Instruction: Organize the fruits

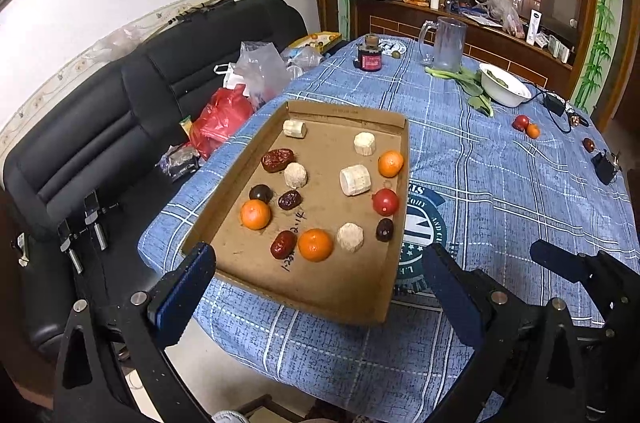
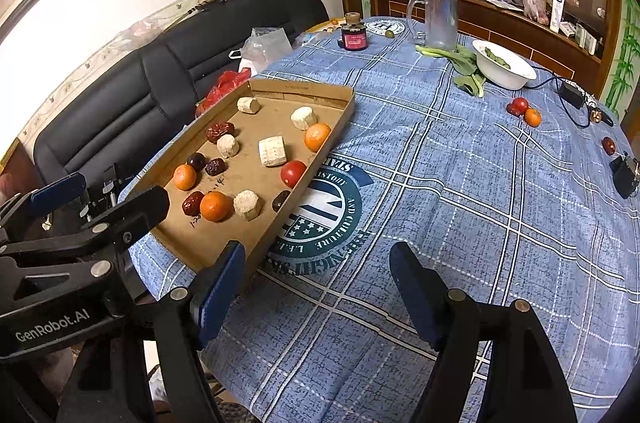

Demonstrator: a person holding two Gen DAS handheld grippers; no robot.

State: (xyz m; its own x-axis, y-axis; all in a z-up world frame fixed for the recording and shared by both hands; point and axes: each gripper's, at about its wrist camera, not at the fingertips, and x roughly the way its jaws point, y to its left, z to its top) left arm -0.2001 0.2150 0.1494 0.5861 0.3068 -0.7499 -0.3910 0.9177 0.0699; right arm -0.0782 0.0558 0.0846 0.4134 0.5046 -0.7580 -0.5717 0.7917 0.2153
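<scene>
A shallow cardboard tray (image 1: 394, 287) (image 2: 338, 119) lies on the blue checked tablecloth. It holds three oranges (image 1: 315, 244) (image 2: 215, 206), a red tomato (image 1: 385, 201) (image 2: 293, 173), several dark red dates (image 1: 277, 159) (image 2: 219, 131) and several pale cut chunks (image 1: 354, 179) (image 2: 272, 151). Loose on the cloth at the far right lie a tomato (image 1: 520, 122) (image 2: 519, 105), a small orange (image 1: 532, 130) (image 2: 532, 116) and a dark date (image 1: 587, 144) (image 2: 609, 145). My left gripper (image 1: 316, 295) is open and empty at the tray's near edge. My right gripper (image 2: 316, 291) is open and empty over the cloth, right of the tray.
At the table's far end stand a glass mug (image 1: 448, 43) (image 2: 438, 19), a dark jar (image 1: 369, 57) (image 2: 354, 37), a white bowl (image 1: 505, 85) (image 2: 504, 65) with greens beside it, and a black adapter with cable (image 2: 570, 89). A black sofa (image 1: 100, 127) with plastic bags lies left.
</scene>
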